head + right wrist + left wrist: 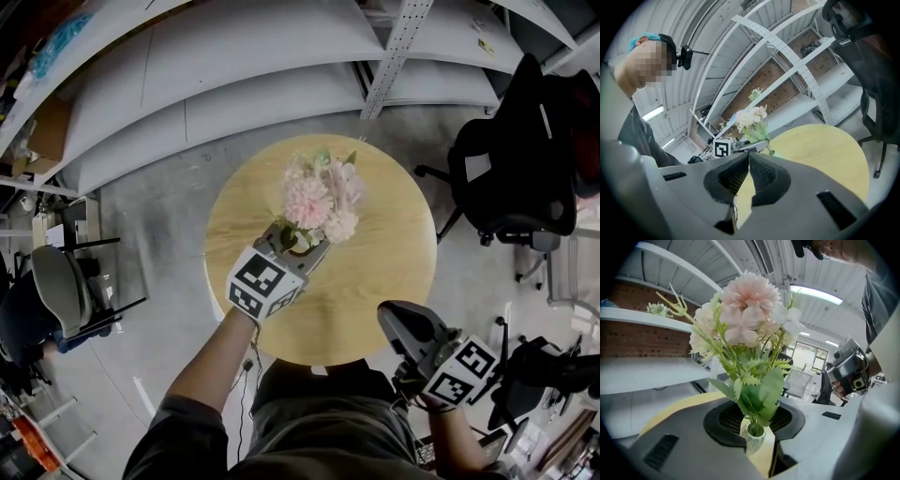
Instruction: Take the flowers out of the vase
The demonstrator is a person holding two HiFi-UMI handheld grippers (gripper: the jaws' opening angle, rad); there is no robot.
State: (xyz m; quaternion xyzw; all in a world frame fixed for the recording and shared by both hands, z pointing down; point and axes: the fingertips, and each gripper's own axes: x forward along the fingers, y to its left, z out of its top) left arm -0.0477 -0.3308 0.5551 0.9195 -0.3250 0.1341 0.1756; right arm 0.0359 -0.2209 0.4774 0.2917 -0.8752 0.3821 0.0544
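Left gripper point(761, 412): jaws drawn in on the leafy stems of the pink flowers point(747, 310), centre frame, just above the white vase point(754, 440). Right gripper point(748, 158): jaws together, empty. Step: extraction grip. Next: lift straight up, since the vase may rise too.

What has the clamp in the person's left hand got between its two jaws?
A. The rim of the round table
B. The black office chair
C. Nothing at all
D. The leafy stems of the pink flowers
D: in the left gripper view, the left gripper is closed on the green stems and leaves of the flowers, just above the mouth of the white vase.
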